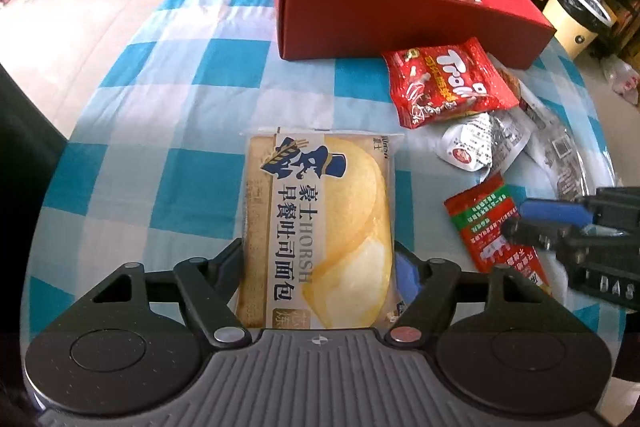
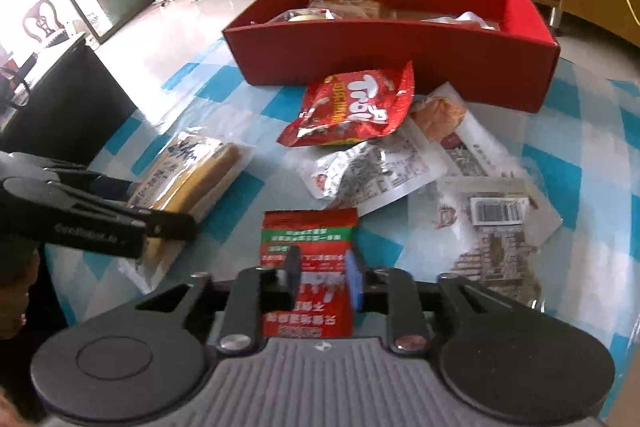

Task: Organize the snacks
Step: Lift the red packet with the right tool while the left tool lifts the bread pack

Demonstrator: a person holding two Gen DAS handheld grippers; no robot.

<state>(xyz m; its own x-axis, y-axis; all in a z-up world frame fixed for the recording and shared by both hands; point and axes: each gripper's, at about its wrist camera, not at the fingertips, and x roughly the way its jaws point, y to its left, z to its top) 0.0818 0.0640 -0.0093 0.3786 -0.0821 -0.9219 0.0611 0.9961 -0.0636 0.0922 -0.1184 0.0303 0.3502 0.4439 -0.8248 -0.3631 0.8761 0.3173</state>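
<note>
On my bench (image 1: 192, 39), under its blue and white checked cloth, the red box (image 1: 400, 23) at the far side already holds a few wrapped snacks, so I judge the task as partly done. About 6 packets are not yet in the box. Near the box lie the red Trolli bag (image 1: 448, 83), a silver pouch (image 1: 476, 147) and some printed clear packets which I cannot name.

My left hand-held gripper (image 1: 318, 263) points steeply down, with its jaws half wide and pressing both sides of the Horsh toast bread packet (image 1: 316, 223), which lies flat on the cloth. My right hand-held gripper (image 2: 325, 277), also tilted downward, is closed narrow on the small red and green sachet (image 2: 310, 247).
</note>
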